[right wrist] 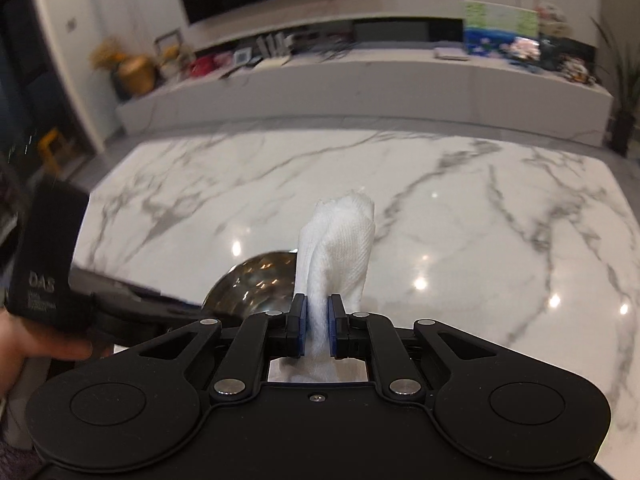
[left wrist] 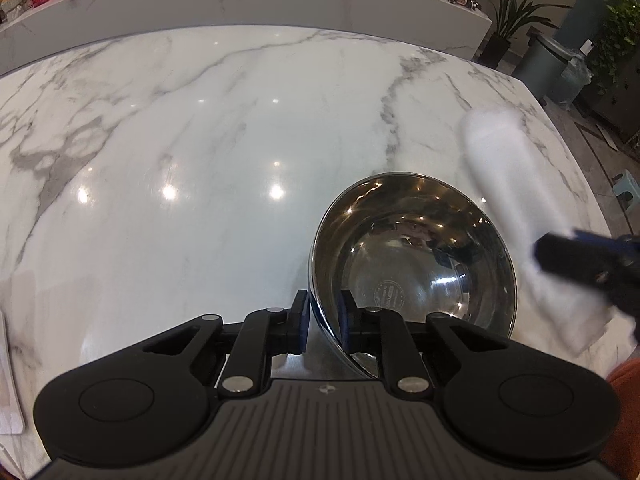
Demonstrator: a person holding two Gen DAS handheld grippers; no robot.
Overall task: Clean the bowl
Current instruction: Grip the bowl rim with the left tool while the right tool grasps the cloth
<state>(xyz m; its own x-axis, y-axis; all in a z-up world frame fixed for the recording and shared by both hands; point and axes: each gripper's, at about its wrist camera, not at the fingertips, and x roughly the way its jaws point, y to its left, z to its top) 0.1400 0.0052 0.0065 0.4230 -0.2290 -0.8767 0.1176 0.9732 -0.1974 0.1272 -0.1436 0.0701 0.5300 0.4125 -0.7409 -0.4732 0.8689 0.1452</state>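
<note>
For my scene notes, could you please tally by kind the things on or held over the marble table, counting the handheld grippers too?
Steel bowl: 1
White cloth: 1
Handheld grippers: 2, the left gripper with jaws shut on the bowl's rim, the right gripper with jaws shut on the cloth
Total: 4

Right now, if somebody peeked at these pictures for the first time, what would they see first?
Probably the shiny metal bowl on the white marble table, with the left claw pinching its near rim. Next, the white paper towel sticking up from the right claw, which is squeezed shut on it just right of the bowl.
</note>
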